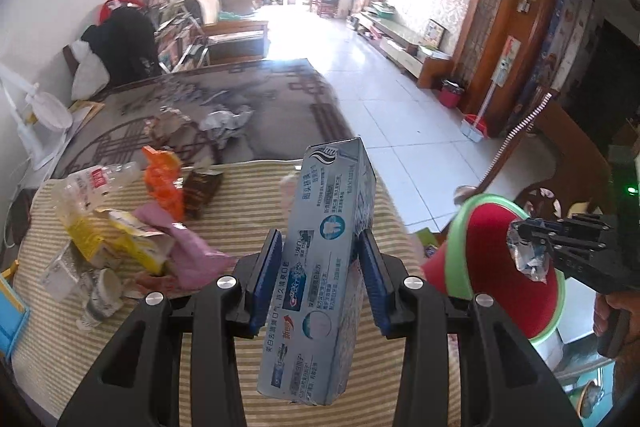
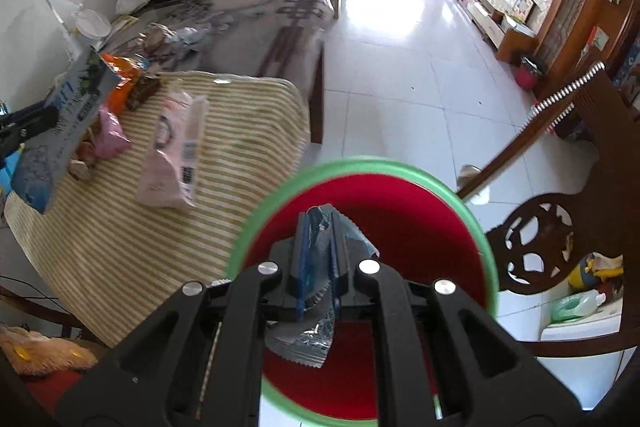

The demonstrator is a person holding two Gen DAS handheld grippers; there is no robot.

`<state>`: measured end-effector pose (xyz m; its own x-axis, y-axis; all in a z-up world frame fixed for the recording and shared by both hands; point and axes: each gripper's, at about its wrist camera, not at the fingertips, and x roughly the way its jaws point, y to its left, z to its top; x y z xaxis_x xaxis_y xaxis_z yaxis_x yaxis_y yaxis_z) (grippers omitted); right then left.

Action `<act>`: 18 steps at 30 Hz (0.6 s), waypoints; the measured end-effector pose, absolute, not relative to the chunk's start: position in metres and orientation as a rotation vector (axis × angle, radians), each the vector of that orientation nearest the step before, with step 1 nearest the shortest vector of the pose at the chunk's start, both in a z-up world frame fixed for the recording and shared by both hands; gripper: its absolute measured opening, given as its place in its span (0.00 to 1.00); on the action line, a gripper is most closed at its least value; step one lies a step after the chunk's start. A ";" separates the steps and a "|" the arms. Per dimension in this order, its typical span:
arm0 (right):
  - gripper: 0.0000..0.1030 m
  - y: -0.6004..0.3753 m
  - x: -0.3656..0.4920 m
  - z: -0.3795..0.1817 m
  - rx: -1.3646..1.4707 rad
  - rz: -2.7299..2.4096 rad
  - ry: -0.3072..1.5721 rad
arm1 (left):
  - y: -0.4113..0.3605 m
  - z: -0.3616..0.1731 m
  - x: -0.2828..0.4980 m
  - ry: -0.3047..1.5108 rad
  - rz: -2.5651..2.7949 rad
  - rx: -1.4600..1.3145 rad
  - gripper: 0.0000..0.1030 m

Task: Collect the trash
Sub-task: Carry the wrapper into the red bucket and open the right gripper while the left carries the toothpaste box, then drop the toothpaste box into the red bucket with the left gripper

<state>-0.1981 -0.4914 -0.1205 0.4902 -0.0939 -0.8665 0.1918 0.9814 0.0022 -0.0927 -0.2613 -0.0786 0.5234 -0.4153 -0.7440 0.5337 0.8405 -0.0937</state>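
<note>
Pinching a light, stiff toothpaste box (image 1: 320, 267) across its narrow middle above the table's (image 1: 120, 347) near edge, the left gripper (image 1: 320, 267) looks secure, while the right gripper (image 2: 318, 267), fingers pressed together, clamps a flimsy, crinkly foil wrapper (image 2: 316, 339) over the red bin (image 2: 420, 227).

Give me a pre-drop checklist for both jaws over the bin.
1. Right gripper shut on wrapper: ok.
2. Wrapper over the bin mouth: ok in the right wrist view.
3. Left gripper shut on box: ok, pads on both sides.
4. Box over the bin: not ok, it hangs above the striped table, bin to its right.
5. Bin inside free of blockage: cannot tell, the jaws hide most of it.
6. Trash left on table, e.g. bottle: not ok, more to collect.
</note>
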 end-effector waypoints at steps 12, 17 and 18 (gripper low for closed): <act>0.58 -0.529 -0.215 -0.116 0.115 -0.291 1.002 | -0.351 -0.087 -0.129 0.902 -0.861 0.189 0.36; 0.63 -0.541 -0.221 -0.110 0.090 -0.365 0.997 | -0.390 -0.094 -0.144 0.928 -0.989 0.204 0.37; 0.63 -0.544 -0.223 -0.110 0.089 -0.380 0.997 | -0.395 -0.096 -0.146 0.927 -1.005 0.213 0.40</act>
<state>-0.2228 -0.5440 -0.1095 0.4833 -0.2710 -0.8325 0.3519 0.9308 -0.0987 -0.1463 -0.3954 -0.0956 0.2053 -0.6296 -0.7493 0.7977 0.5512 -0.2446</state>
